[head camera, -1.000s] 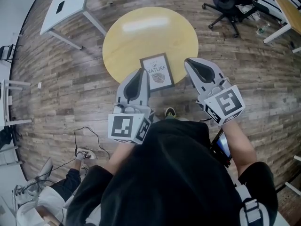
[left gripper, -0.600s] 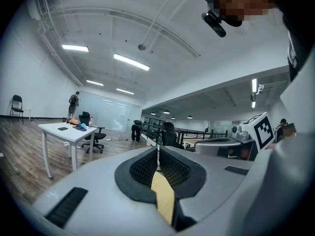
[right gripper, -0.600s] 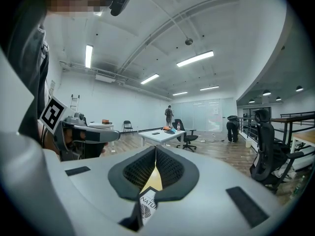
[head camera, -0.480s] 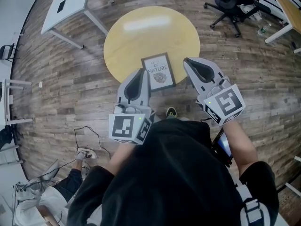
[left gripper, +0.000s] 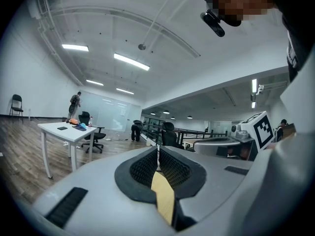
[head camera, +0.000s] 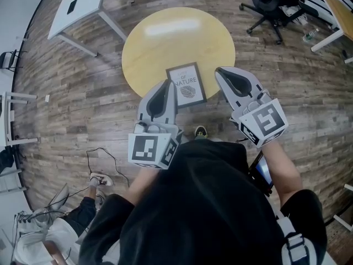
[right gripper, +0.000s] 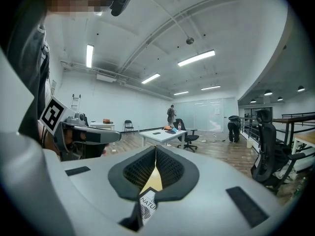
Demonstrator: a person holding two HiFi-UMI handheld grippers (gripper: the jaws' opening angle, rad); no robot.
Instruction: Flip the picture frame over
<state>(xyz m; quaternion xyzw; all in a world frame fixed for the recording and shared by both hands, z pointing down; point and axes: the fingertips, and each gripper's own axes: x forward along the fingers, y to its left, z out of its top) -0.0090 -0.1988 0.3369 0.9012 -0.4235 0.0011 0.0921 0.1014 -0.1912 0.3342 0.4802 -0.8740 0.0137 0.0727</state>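
Note:
The picture frame [head camera: 186,85] lies face up at the near edge of the round yellow table [head camera: 165,37], its dark border around a white print with a leaf drawing. My left gripper [head camera: 165,84] hovers just left of the frame, jaws shut on nothing. My right gripper [head camera: 220,72] hangs off the table's right edge, to the right of the frame, also shut and empty. In the right gripper view a sliver of the frame [right gripper: 146,205] shows below the closed right gripper [right gripper: 155,150]. The left gripper view shows the closed left gripper [left gripper: 157,149] over a strip of table [left gripper: 163,200].
A white desk [head camera: 77,7] stands at the back left and a black office chair [head camera: 270,4] at the back right. Cables [head camera: 99,159] and another person's shoe [head camera: 96,180] lie on the wooden floor to my left.

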